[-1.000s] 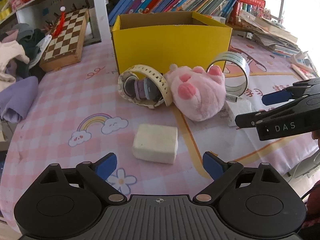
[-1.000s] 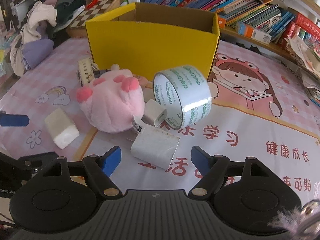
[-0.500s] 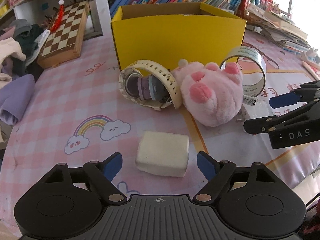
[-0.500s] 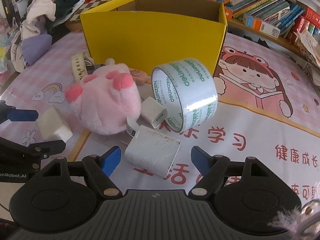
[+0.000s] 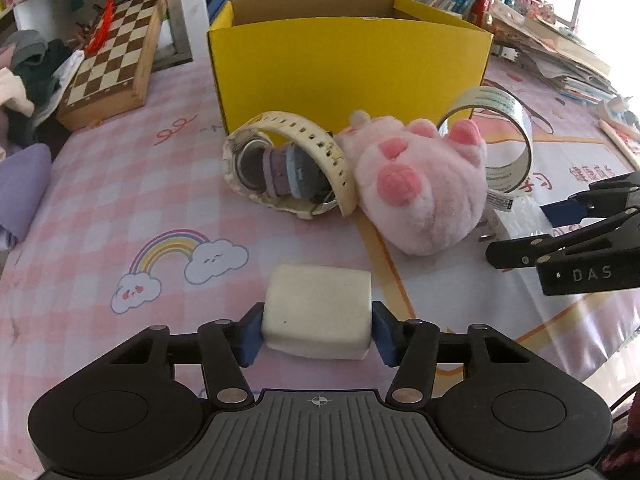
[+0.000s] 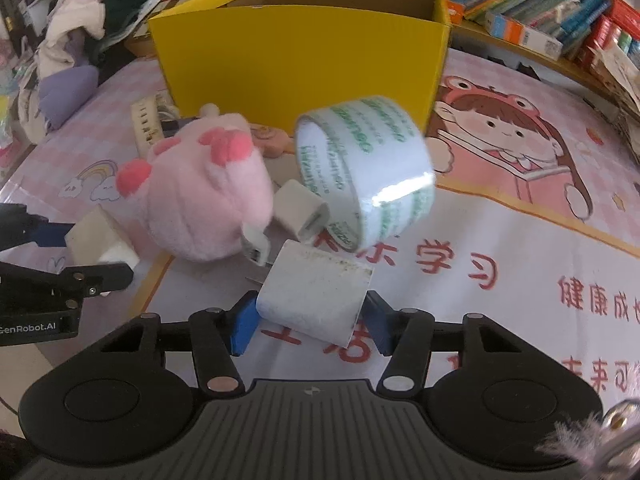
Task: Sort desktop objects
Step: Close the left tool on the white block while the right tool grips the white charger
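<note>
**Ana:** At six o'clock in the left wrist view, the left gripper (image 5: 318, 334) has just been closing and now has its blue pads against both sides of the cream foam block (image 5: 318, 312), which sits on the pink tablecloth (image 5: 100, 208).

**Ben:** And the right gripper (image 6: 308, 320)?

**Ana:** Also just been closing. Its pads touch the white charger block (image 6: 316, 294), though that block lies skewed between them.

**Ben:** So what could go wrong?

**Ana:** My guess: the skewed charger may twist or slip on lifting, since the pads meet it off-square. The foam looks soft and could squash and squirt out under a hard squeeze.

**Ben:** Anything around?

**Ana:** The yellow box (image 5: 348, 76), at twelve o'clock, is the likely destination. Between it and both grippers lie the pink plush paw (image 5: 420, 184), a cream watch (image 5: 288, 168) at eleven, and a tape roll (image 6: 364, 176) leaning beside a smaller white plug (image 6: 300, 214). A low carry could knock the tape rolling or drag the plush.
</note>
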